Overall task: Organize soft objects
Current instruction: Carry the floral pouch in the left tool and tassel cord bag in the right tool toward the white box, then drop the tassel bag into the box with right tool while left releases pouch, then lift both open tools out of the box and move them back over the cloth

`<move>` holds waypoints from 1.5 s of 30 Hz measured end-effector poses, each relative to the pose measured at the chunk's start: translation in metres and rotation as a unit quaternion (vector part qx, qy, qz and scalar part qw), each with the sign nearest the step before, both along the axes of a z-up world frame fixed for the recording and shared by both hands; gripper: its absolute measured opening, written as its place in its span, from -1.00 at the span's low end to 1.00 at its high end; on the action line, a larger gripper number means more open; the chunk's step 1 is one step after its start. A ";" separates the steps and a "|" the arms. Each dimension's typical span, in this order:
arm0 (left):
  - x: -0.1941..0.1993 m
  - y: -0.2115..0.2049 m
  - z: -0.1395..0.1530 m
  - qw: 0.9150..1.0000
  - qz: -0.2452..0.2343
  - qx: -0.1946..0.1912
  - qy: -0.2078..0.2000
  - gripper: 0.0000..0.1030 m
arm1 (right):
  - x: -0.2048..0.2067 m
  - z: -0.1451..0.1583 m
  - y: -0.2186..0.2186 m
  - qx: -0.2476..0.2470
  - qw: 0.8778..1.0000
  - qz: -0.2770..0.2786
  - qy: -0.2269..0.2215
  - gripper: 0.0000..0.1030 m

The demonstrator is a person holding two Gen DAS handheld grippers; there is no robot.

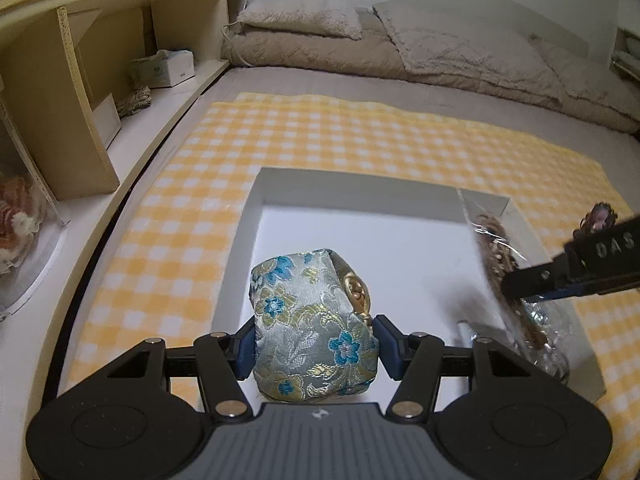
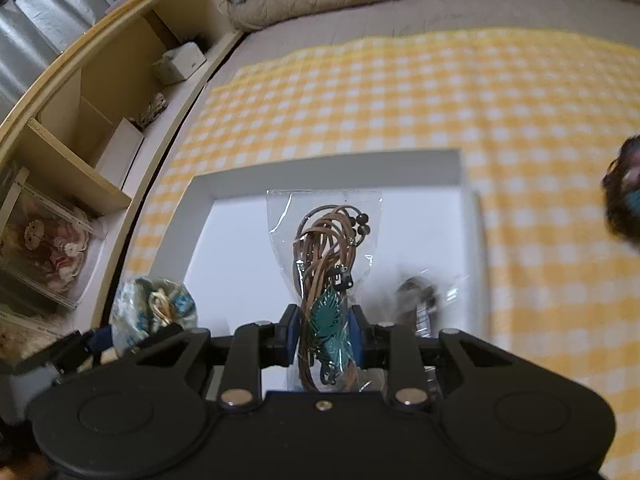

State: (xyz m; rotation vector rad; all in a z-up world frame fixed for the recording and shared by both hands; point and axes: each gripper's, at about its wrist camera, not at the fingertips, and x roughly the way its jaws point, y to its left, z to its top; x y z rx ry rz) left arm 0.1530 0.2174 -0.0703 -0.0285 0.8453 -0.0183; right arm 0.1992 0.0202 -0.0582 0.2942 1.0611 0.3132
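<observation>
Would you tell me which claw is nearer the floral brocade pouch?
Left. The left claw is clamped on the floral brocade pouch; the right claw holds a clear bag beside it.

Floral brocade pouch (image 1: 314,324) and clear cord-filled bag (image 2: 326,280), both above white box (image 1: 360,232).

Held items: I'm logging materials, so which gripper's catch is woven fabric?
The left gripper holds the floral brocade pouch; the right gripper pinches a clear bag of cords.

left hand-held gripper (image 1: 316,346) is squeezing a floral brocade pouch (image 1: 310,320) over the white box (image 1: 248,236) that's sitting on the yellow checked cloth (image 1: 360,136). right hand-held gripper (image 1: 516,286) is pinching a clear plastic bag (image 1: 496,248) at the box's right side.
</observation>
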 end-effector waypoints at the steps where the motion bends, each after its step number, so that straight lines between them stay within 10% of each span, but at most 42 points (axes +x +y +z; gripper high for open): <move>1: -0.001 0.002 -0.001 1.000 -0.002 0.002 0.001 0.15 | 0.001 -0.003 0.005 0.006 1.000 -0.002 0.007 -0.48; 12: -0.009 0.008 -0.013 0.999 -0.035 0.024 0.020 0.15 | 0.003 -0.029 0.044 0.057 0.995 -0.030 0.079 -0.46; 22: -0.009 0.011 -0.023 0.997 -0.053 0.015 0.048 0.19 | 0.000 -0.021 0.052 0.096 0.992 -0.008 0.080 0.01; 32: -0.011 0.010 -0.016 0.997 -0.048 -0.005 0.061 0.71 | -0.005 -0.017 0.040 0.068 0.994 0.021 0.088 0.01; 45: -0.016 0.010 -0.003 0.997 -0.030 -0.019 0.062 0.86 | -0.015 -0.003 0.034 0.022 0.996 0.077 0.050 0.23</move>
